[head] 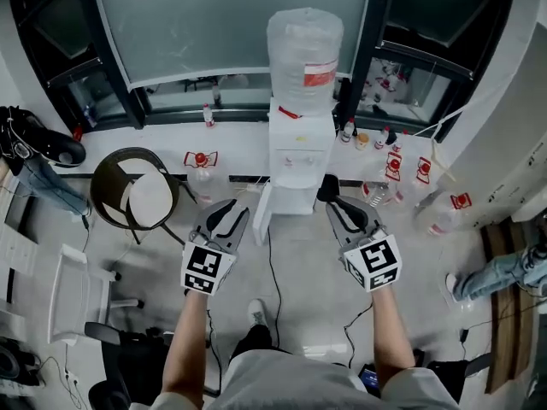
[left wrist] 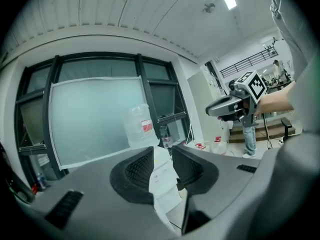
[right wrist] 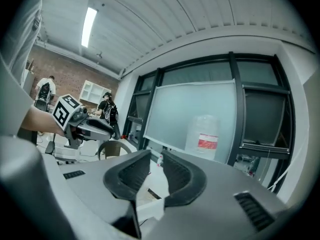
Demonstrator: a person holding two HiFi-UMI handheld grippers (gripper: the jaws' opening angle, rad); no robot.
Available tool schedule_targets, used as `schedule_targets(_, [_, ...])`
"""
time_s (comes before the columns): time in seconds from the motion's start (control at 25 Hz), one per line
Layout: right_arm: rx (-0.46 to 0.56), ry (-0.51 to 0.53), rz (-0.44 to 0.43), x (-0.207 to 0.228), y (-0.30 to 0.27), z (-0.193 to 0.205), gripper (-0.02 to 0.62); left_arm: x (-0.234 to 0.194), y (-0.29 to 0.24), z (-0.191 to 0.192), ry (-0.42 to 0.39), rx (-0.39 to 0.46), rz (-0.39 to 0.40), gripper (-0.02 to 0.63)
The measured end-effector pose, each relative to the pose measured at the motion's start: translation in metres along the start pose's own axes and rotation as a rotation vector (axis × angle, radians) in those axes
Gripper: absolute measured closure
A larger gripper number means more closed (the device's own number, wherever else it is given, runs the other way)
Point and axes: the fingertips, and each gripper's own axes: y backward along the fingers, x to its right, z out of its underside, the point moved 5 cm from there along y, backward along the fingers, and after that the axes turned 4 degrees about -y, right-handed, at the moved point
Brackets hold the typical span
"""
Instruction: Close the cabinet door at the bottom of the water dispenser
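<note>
The white water dispenser (head: 299, 156) stands by the window with a big clear bottle (head: 304, 54) on top. Its bottom cabinet door (head: 263, 214) hangs open, swung out to the left. My left gripper (head: 229, 210) is just left of that door, open, with nothing between its jaws; the dispenser (left wrist: 162, 179) shows through the gap of the left gripper (left wrist: 162, 156). My right gripper (head: 335, 203) hovers near the dispenser's lower right corner. In its own view the right gripper (right wrist: 156, 161) has its jaws slightly apart and empty, with the dispenser (right wrist: 159, 184) beyond.
A round-seated chair (head: 137, 195) stands left of the dispenser. Several small bottles and jugs (head: 393, 169) line the floor on the right. A cable (head: 273, 272) runs across the floor between my arms. A person's legs (head: 504, 272) are at far right, an office chair (head: 77, 293) at far left.
</note>
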Motion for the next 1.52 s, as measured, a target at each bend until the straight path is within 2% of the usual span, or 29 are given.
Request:
schedule_targets(0.04, [-0.016,-0.003,-0.012,0.001,-0.012,0.002,0.449,-0.010,-0.006,0.008,0.008,-0.005,-0.001,0.471])
schedule_targets(0.08, [-0.030,-0.006,-0.019,0.002,-0.024,0.003,0.405,-0.019,-0.011,0.015,0.016,-0.012,0.002,0.463])
schedule_targets(0.32, [-0.072,-0.009,-0.010,0.016,-0.079,0.010,0.311,-0.058,-0.037,0.042,0.030,-0.052,0.045,0.403])
schedule_targets(0.44, [-0.068,-0.029,-0.005,0.019,-0.105,0.009,0.285,-0.081,-0.043,0.059,0.047,-0.072,0.046,0.371])
schedule_targets(0.64, [-0.099,-0.055,-0.004,0.011,-0.145,0.020,0.284,-0.115,-0.048,0.091,0.092,-0.079,0.057,0.370])
schedule_targets(0.8, [-0.130,-0.092,0.004,0.007,-0.168,0.042,0.284,-0.126,-0.060,0.128,0.110,-0.126,0.075,0.360])
schedule_targets(1.0, [-0.186,-0.166,0.008,0.022,-0.185,0.083,0.282,-0.115,-0.091,0.175,0.181,-0.196,0.075,0.348])
schedule_targets(1.16, [-0.211,-0.211,-0.026,0.036,-0.207,0.127,0.282,-0.099,-0.124,0.216,0.232,-0.253,0.084,0.341])
schedule_targets(1.24, [-0.225,-0.223,-0.055,0.047,-0.215,0.158,0.279,-0.087,-0.143,0.239,0.259,-0.282,0.094,0.341])
schedule_targets(1.36, [-0.276,-0.223,-0.112,0.055,-0.228,0.217,0.275,-0.063,-0.161,0.284,0.316,-0.336,0.067,0.341])
schedule_targets(1.52, [-0.343,-0.221,-0.117,0.071,-0.245,0.296,0.273,-0.029,-0.194,0.357,0.399,-0.403,0.062,0.341])
